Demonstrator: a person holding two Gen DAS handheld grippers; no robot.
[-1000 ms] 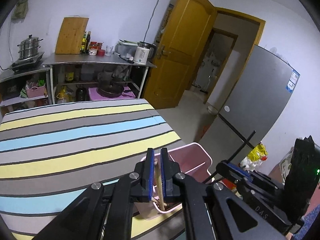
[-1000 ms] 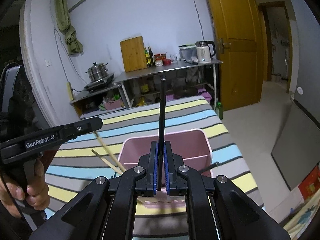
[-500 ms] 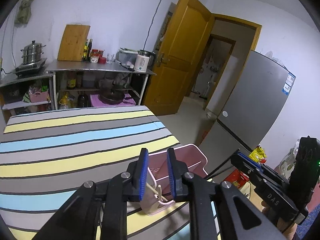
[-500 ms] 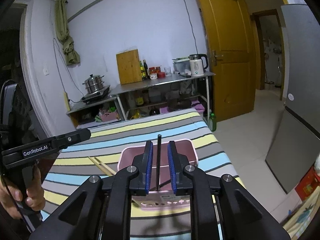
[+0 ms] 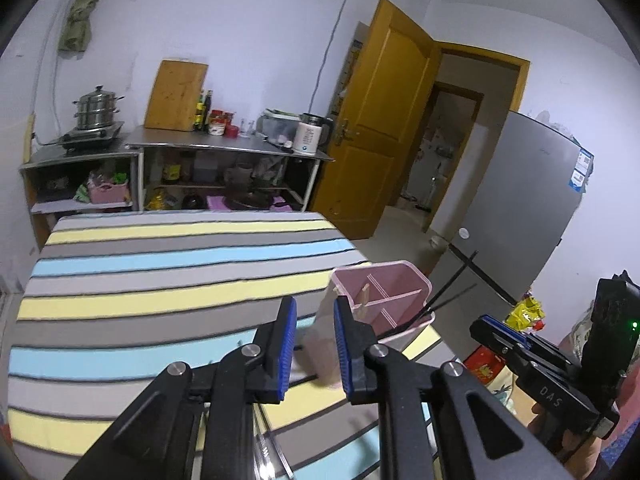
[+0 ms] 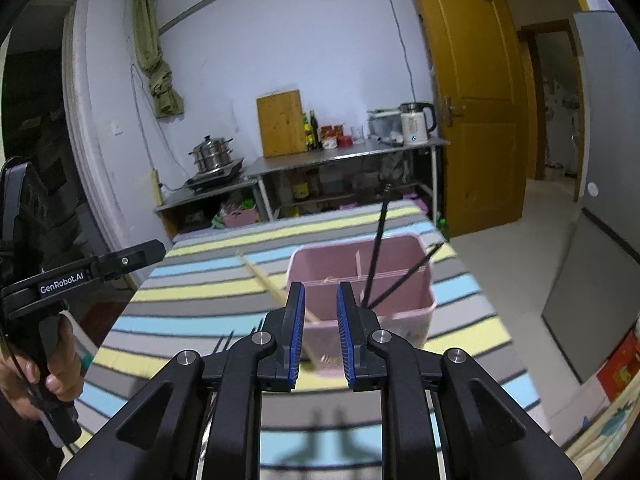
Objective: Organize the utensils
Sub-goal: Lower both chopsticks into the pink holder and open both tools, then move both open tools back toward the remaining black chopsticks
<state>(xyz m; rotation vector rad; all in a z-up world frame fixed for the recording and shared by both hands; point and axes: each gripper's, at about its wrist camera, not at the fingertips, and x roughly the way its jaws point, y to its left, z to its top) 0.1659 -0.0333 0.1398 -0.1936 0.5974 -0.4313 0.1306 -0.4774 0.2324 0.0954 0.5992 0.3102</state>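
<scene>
Setting: a small kitchen with a table [image 5: 160, 280] under a striped cloth of grey, yellow and pale blue bands.
Pink holder: a pink plastic utensil holder [image 6: 400, 304] stands near the table's right edge, its inside split by thin dividers into compartments.
Black chopsticks: two black chopsticks [image 6: 376, 256] stand in the holder's right side, leaning apart, tips up above the rim.
Wooden chopsticks: a pair of pale wooden chopsticks [image 6: 260, 276] leans out over the holder's left wall, slanting up toward the far left; their lower ends show through the near wall.
Left gripper: the left gripper [image 5: 314, 344] sits just left of the holder, near the table's near right corner. Its blue-padded jaws are parted with nothing between them; the holder's wall shows in the gap behind.
Right gripper: the right gripper [image 6: 320, 332] points at the holder from the near side. Its jaws are easing apart, and nothing is gripped; the wooden chopsticks pass behind the gap.
Hand: a hand [image 6: 28, 376] wraps the left gripper's handle at the far left of the right view.
Fork: dark fork tines [image 6: 224, 342] lie on the cloth, just left of the right gripper's jaws.
Background: a steel counter [image 5: 224, 146] along the far wall carries a wooden cutting board [image 5: 176, 96], bottles and a white kettle [image 5: 312, 138]; a steel pot [image 5: 96, 110] sits on a burner further left. An open wooden door [image 5: 384, 120] and a grey fridge [image 5: 520, 208] stand to the right.
</scene>
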